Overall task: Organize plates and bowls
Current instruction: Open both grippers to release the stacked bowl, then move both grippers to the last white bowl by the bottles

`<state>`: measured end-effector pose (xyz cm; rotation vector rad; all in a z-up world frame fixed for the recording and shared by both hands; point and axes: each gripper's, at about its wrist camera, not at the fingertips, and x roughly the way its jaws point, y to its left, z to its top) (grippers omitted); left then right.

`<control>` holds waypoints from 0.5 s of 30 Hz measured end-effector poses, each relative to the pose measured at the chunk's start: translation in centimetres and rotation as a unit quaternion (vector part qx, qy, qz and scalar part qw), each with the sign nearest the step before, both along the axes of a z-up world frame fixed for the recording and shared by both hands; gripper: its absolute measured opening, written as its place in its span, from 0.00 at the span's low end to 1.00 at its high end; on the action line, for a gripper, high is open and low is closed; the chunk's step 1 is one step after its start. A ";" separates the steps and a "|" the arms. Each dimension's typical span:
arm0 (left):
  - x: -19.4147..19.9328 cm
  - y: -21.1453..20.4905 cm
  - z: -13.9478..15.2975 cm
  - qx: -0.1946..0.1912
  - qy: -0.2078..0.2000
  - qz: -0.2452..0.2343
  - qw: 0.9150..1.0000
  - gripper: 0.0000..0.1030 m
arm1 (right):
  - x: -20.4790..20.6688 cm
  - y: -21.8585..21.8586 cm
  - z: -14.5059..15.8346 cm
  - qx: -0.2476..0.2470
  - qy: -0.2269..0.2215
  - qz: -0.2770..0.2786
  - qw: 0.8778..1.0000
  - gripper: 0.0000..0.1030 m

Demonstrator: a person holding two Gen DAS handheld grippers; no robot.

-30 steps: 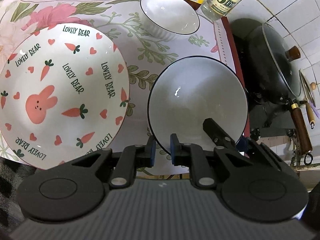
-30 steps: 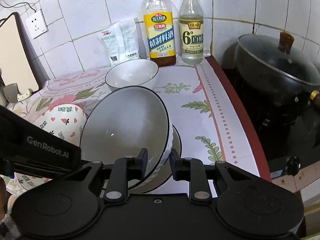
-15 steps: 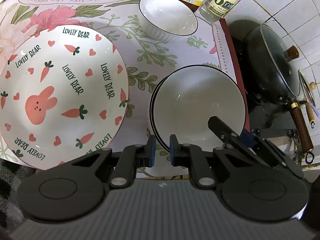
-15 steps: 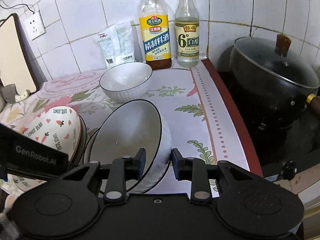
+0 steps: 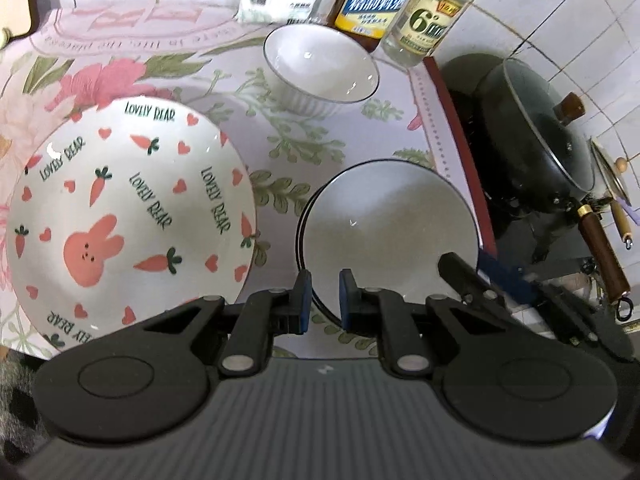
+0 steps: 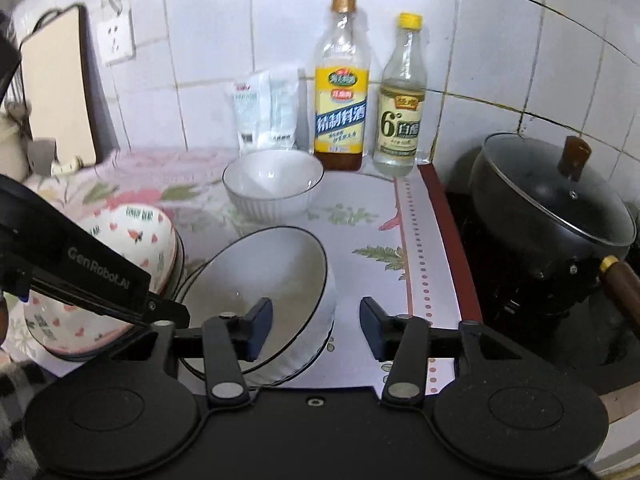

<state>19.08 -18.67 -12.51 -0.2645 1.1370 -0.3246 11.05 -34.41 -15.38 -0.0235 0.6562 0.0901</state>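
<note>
A white bowl with a dark rim [image 5: 390, 226] [image 6: 276, 280] sits nested in another like it on the floral cloth. My right gripper [image 6: 316, 326] is open, its fingers on either side of the bowl's near rim, not touching. My left gripper [image 5: 322, 298] has its jaws nearly closed with a narrow gap, just in front of the stacked bowls' near rim, holding nothing. A third small white bowl [image 5: 320, 66] [image 6: 273, 184] stands at the back. A big rabbit-and-carrot bowl [image 5: 128, 216] [image 6: 132, 240] is at the left.
Two bottles [image 6: 341, 88] [image 6: 401, 100] and white packets [image 6: 266, 112] stand against the tiled wall. A black lidded pot [image 6: 552, 204] sits on the stove to the right, past the cloth's red edge [image 6: 452, 240]. A cutting board [image 6: 56, 88] leans at the back left.
The right gripper lowered the bowl into the other bowl and opened, letting it go. The left gripper stayed in place, nearly closed.
</note>
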 end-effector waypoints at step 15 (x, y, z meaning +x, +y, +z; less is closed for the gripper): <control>-0.1 0.1 0.6 0.009 -0.031 -0.010 0.999 0.12 | 0.2 -1.6 -1.6 0.088 0.005 -0.030 0.996 0.18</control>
